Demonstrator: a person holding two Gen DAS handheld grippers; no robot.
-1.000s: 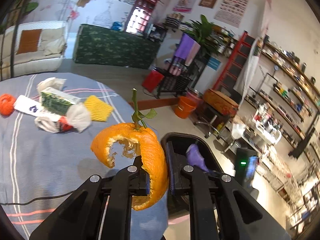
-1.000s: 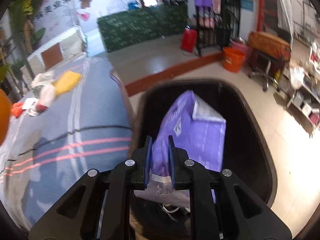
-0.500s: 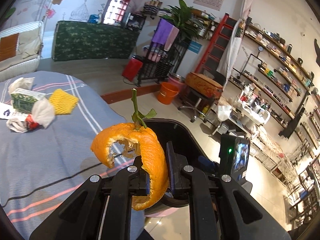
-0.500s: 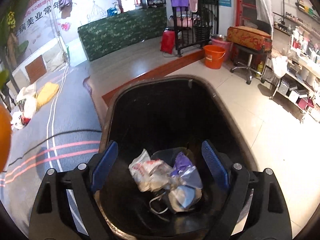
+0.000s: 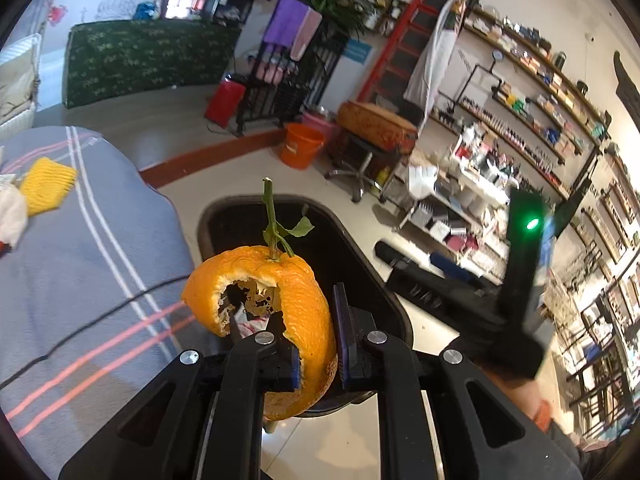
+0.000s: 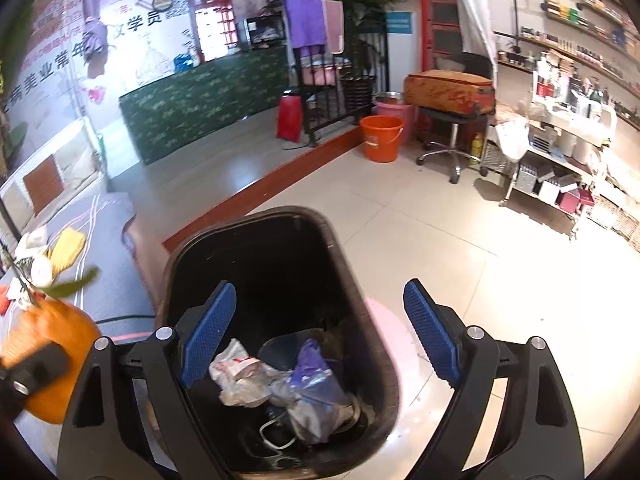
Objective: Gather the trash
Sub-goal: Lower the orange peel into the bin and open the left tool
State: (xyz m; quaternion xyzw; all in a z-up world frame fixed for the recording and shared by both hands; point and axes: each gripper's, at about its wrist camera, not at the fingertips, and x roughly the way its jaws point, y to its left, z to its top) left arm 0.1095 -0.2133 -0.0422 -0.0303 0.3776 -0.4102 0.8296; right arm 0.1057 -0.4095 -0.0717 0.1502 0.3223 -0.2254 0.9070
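Right wrist view: the right gripper [image 6: 318, 330] now stands wide and empty over the black bin [image 6: 384, 364], the purple bag [image 6: 316, 384] dropped inside; a second ago it pinched that bag. Left gripper [image 5: 316, 354] still clamps the orange peel [image 5: 276, 312], now at the bin's rim

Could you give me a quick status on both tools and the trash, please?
Left tool shut on hollow orange peel. Right tool open, empty, above black plastic bin. Purple wrapper in bin. Nothing blocking.
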